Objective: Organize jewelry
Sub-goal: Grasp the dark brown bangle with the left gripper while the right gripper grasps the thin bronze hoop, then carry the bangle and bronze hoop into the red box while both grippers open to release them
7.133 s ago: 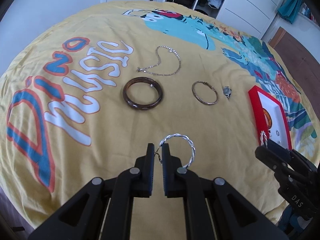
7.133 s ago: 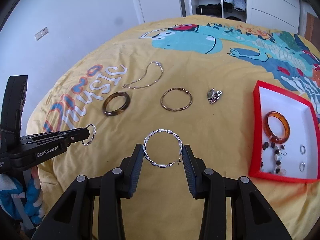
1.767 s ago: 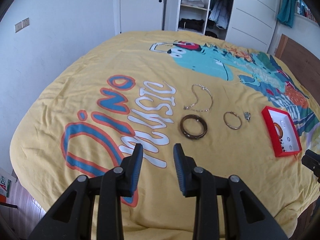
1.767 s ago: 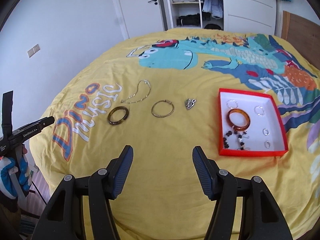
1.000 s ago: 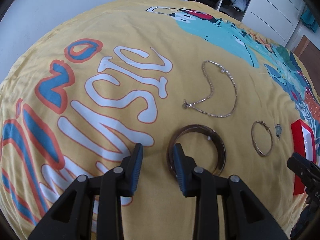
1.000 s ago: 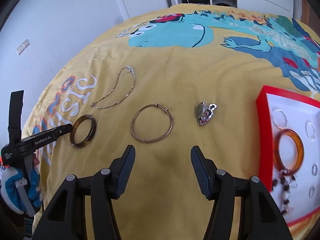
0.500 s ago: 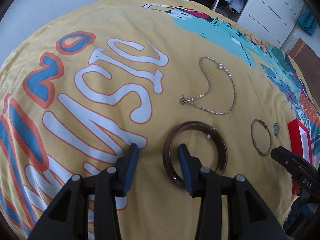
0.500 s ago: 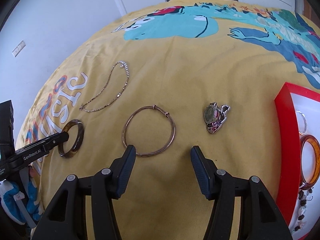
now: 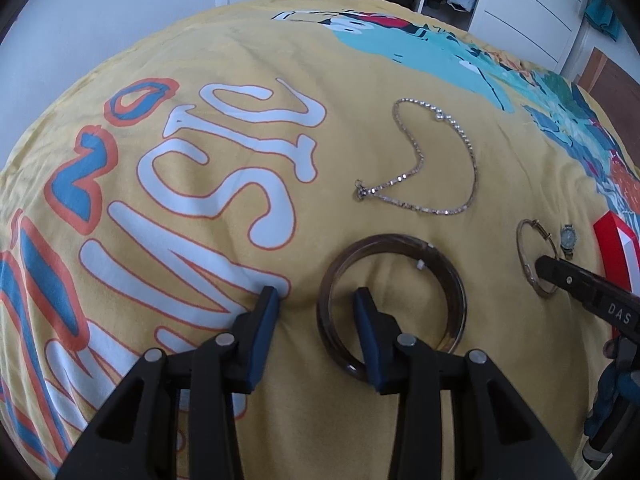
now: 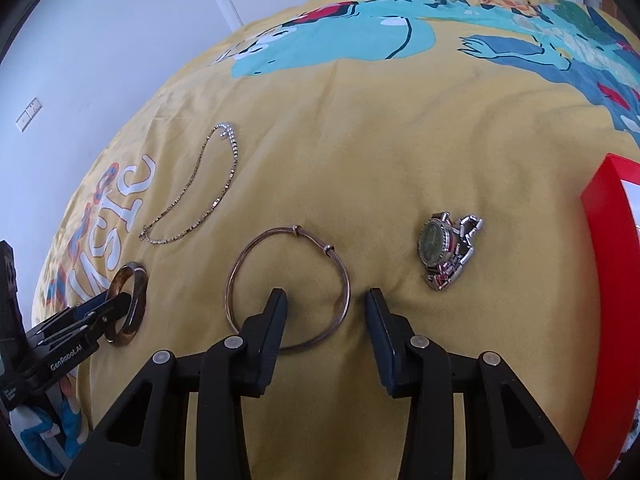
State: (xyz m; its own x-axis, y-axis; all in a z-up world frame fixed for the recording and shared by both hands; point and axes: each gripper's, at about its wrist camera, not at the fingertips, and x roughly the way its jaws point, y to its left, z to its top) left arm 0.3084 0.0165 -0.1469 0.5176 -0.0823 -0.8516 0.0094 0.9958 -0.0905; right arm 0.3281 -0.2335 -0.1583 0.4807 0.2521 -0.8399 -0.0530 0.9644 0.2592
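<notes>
On the yellow bedspread a dark brown bangle (image 9: 448, 280) lies at my left gripper (image 9: 316, 294), which is open: its right finger sits inside the ring, its left finger outside, so they straddle the bangle's left rim. A thin gold hoop (image 10: 256, 252) lies at my right gripper (image 10: 325, 295), also open, its left finger inside the hoop and its right finger outside. A chain necklace (image 9: 468, 152) lies farther back. A small watch (image 10: 444, 246) lies right of the hoop. The brown bangle also shows in the right wrist view (image 10: 136, 300).
A red tray (image 10: 608, 264) with a white lining stands at the right edge, also in the left wrist view (image 9: 612, 236). The bedspread (image 9: 240, 80) bears large printed letters and a dinosaur. White wardrobe and wall lie beyond the bed.
Both grippers have come down and forward onto the bed. The left now straddles the bangle's rim and the right straddles the hoop's rim. Both stay open.
</notes>
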